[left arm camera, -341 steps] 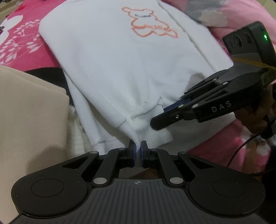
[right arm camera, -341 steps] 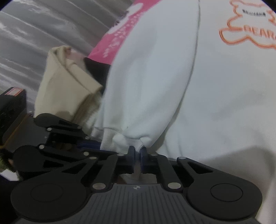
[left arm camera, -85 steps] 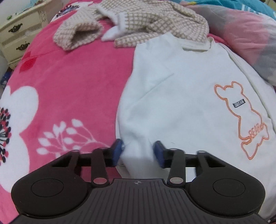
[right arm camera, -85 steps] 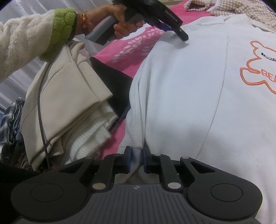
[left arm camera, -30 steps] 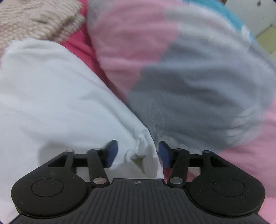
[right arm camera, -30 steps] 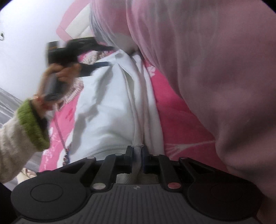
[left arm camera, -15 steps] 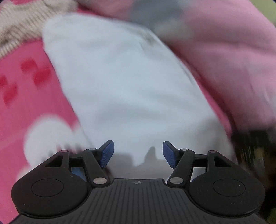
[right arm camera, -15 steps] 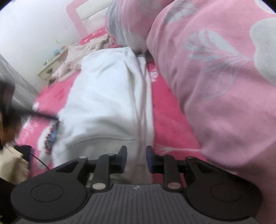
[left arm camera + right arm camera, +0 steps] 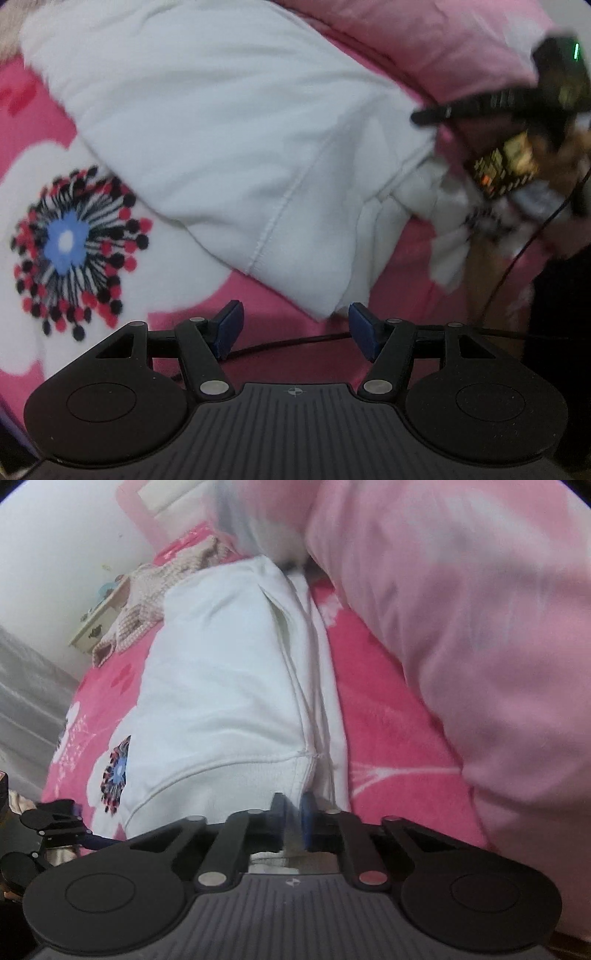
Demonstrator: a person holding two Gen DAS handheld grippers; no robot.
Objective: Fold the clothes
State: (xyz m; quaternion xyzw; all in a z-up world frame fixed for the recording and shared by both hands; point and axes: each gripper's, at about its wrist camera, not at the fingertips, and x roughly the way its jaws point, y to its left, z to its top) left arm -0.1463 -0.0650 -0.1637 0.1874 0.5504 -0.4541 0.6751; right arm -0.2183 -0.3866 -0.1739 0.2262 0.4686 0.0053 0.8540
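Observation:
The white sweatshirt (image 9: 221, 129) lies folded lengthwise on the pink flowered blanket (image 9: 29, 96). My left gripper (image 9: 295, 326) hangs open above the blanket just short of the sweatshirt's near corner, and nothing is between its blue pads (image 9: 229, 325). In the right wrist view the sweatshirt (image 9: 221, 686) stretches away from me. My right gripper (image 9: 293, 812) is at its ribbed hem corner, jaws closing, with the hem fabric pinched between the pads. The right gripper (image 9: 480, 107) shows blurred at the upper right of the left wrist view. My left gripper (image 9: 55, 819) sits at the lower left of the right wrist view.
A bulky pink quilt (image 9: 461, 627) presses along the sweatshirt's right side. A checked knit garment (image 9: 147, 602) lies beyond the collar end, near a cream nightstand (image 9: 96, 627). A black cable (image 9: 295, 339) runs under my left gripper. A large flower print (image 9: 70, 243) marks the blanket.
My left gripper let go of the white fabric and swept along the sweatshirt to its near corner. My right gripper opened at the hem half a second ago and has closed on it again.

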